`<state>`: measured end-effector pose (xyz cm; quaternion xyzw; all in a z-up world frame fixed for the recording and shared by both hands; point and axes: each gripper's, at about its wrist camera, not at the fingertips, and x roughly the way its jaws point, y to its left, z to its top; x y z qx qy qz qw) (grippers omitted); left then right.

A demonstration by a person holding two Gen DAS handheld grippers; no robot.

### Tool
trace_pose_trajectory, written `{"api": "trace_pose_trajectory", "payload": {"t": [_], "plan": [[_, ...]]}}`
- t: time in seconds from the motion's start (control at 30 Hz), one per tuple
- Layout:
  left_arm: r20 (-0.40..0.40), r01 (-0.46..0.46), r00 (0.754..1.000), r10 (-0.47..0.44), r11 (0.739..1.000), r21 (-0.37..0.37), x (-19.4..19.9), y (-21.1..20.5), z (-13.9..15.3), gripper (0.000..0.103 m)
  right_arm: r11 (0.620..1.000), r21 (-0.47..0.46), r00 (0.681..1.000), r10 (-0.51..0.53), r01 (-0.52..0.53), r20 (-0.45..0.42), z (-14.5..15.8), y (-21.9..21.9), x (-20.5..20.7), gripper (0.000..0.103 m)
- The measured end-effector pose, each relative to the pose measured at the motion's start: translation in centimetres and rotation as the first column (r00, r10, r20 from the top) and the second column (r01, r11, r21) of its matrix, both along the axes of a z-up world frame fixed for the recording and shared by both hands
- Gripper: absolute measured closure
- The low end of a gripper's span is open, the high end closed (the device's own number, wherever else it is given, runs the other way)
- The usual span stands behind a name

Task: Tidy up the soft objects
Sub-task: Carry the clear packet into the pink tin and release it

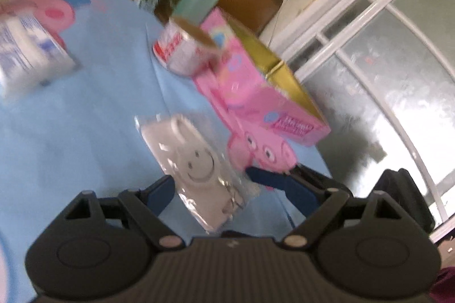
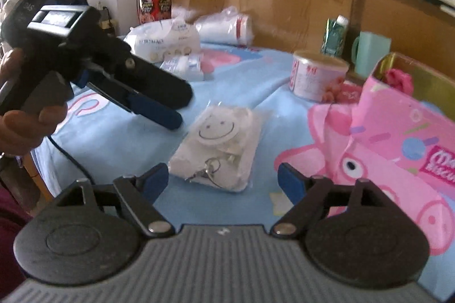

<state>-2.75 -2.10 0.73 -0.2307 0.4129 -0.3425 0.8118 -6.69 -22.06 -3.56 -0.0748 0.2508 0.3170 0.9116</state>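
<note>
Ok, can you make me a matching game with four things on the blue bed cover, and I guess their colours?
Things:
1. Smiley-face keyring in a clear plastic bag
2. Tall open cardboard box
3. Plastic mug
4. Snack carton by the back wall

Colours:
A. mint green
B. red
C. white
D. pink

Pairs: 1-C, 2-D, 3-A, 4-B

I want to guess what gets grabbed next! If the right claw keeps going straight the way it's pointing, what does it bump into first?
Most likely the smiley-face packet lying on the blue bedsheet. It sits right ahead, between the open fingers of the right claw. Nothing seems to stand in between, though depth is hard to judge here.
</note>
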Motion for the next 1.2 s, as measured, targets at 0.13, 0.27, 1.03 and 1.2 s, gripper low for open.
{"api": "trace_pose_trajectory", "payload": {"t": [0.13,0.27,1.03,1.2], "plan": [[0.049,-0.027,0.999,0.024,0.997,0.068,0.3,-1.7,0.3,0.02,0.999,0.046,1.0,-0.017,0.018,-0.019,-0.2,0.9,1.2,0.027],[0.094,-0.015,0.996,0.007,0.996,0.09,0.7,-2.3,2.0,0.02,0.994,0.076,0.997,-0.079,0.077,0.024,0.8,0.9,0.4,0.031],[0.317,0.026,0.945,-0.077,0.986,0.163,13.7,-17.2,5.9,0.015,0.729,0.112,0.687,-0.677,0.675,0.263,4.1,-11.2,11.2,0.031],[0.359,0.014,0.929,-0.087,0.979,0.202,11.4,-16.2,6.2,0.015,0.714,0.186,0.675,-0.699,0.675,0.235,4.2,-11.2,8.9,0.031]]}}
